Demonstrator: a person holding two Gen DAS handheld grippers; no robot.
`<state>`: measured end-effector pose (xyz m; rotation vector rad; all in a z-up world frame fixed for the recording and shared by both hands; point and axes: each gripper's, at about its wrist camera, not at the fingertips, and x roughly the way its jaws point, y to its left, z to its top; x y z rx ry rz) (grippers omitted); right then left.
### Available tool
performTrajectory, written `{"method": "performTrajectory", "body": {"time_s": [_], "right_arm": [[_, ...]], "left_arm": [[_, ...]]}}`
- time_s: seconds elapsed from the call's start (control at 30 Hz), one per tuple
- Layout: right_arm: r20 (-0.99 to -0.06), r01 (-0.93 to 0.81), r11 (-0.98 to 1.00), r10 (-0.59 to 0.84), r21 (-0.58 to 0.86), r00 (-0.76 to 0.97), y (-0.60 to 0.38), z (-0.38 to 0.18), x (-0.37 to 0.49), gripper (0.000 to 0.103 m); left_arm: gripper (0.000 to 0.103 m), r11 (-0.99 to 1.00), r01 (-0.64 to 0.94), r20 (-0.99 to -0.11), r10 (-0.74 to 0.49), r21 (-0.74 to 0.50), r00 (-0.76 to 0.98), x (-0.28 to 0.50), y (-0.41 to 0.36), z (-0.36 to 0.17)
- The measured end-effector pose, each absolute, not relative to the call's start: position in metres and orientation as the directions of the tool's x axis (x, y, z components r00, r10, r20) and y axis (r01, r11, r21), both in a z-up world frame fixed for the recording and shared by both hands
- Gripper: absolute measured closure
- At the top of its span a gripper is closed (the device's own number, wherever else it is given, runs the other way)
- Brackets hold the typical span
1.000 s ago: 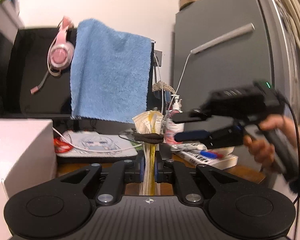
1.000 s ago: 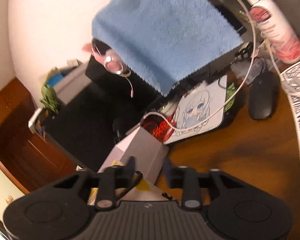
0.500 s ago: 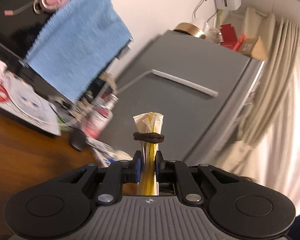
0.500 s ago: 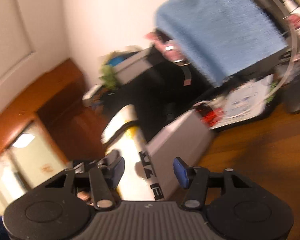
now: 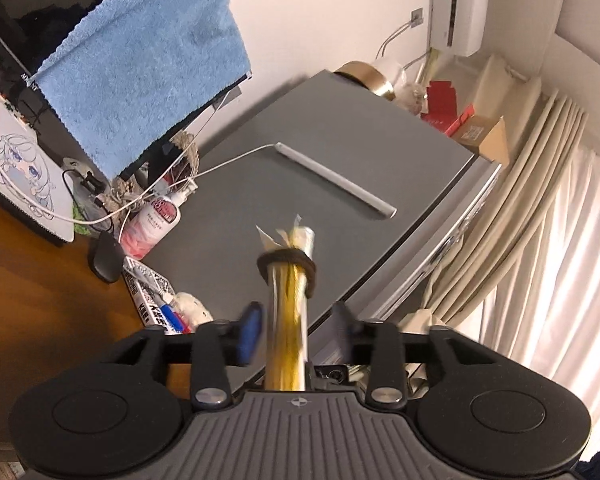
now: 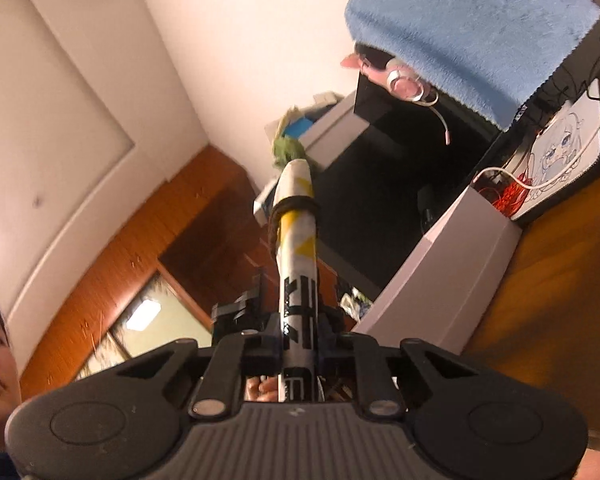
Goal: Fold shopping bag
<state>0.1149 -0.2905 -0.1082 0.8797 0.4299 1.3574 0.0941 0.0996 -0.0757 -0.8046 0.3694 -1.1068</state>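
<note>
Left tool (image 5: 296,320) now opening around rolled bag (image 5: 288,320); right tool (image 6: 300,344) closing on it.

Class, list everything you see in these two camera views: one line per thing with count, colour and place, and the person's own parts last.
shopping bag: one, white and yellow, rolled, between both tools
hair tie: one, dark, around the bag near its end
towel: one, blue, draped over the monitor
headset: one, pink, on the monitor
fridge: one, grey, beside the desk
bottle: one, white and pink, on the desk
mouse: one, black, on the desk
box: one, white, on the desk
left tool: jaws opening, pads clear of the bag
right tool: jaws closing on the bag
</note>
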Motion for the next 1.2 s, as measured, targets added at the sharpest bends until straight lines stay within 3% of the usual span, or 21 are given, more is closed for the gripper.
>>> {"method": "performTrajectory", "body": {"time_s": [0.23, 0.3, 0.37, 0.6, 0.7, 0.73, 0.83, 1.0, 1.1, 1.2], "right_arm": [[0.275, -0.616, -0.055, 0.923, 0.786, 0.268, -0.296, -0.114, 0.121, 0.089], [0.276, -0.611, -0.059, 0.923, 0.790, 0.268, -0.295, -0.114, 0.122, 0.089], [0.288, -0.607, -0.074, 0.921, 0.791, 0.262, -0.294, -0.114, 0.124, 0.089], [0.312, -0.616, -0.093, 0.914, 0.782, 0.258, -0.296, -0.113, 0.124, 0.087], [0.269, -0.627, -0.023, 0.915, 0.779, 0.301, -0.299, -0.111, 0.123, 0.077], [0.240, -0.631, 0.029, 0.911, 0.776, 0.336, -0.301, -0.110, 0.123, 0.068], [0.114, -0.631, 0.227, 0.885, 0.742, 0.452, -0.308, -0.102, 0.118, 0.065], [-0.072, -0.640, 0.574, 0.770, 0.511, 0.634, -0.296, -0.072, 0.094, 0.065], [-0.069, -0.673, 0.670, 0.723, 0.314, 0.687, -0.278, -0.051, 0.071, 0.065], [-0.062, -0.702, 0.707, 0.707, 0.081, 0.705, -0.250, -0.033, 0.050, 0.073]], "left_arm": [[0.054, 0.220, 0.649, 0.064, -0.921, -0.728, 0.383, 0.089, 0.084, -0.087], [0.060, 0.226, 0.656, 0.048, -0.927, -0.720, 0.372, 0.089, 0.079, -0.089], [0.087, 0.221, 0.662, 0.046, -0.931, -0.716, 0.361, 0.089, 0.076, -0.091], [0.091, 0.303, 0.685, 0.009, -0.911, -0.663, 0.412, 0.079, 0.069, -0.086], [0.091, 0.442, 0.675, -0.069, -0.862, -0.591, 0.503, 0.072, 0.064, -0.082], [0.091, 0.497, 0.664, -0.100, -0.835, -0.559, 0.540, 0.070, 0.062, -0.080], [0.091, 0.634, 0.621, -0.187, -0.753, -0.461, 0.631, 0.066, 0.057, -0.079], [0.091, 0.826, 0.524, -0.295, -0.564, -0.208, 0.771, 0.060, 0.037, -0.082], [0.091, 0.861, 0.495, -0.323, -0.504, -0.116, 0.801, 0.059, 0.026, -0.089], [0.091, 0.876, 0.480, -0.340, -0.465, -0.043, 0.818, 0.058, 0.017, -0.097]]}}
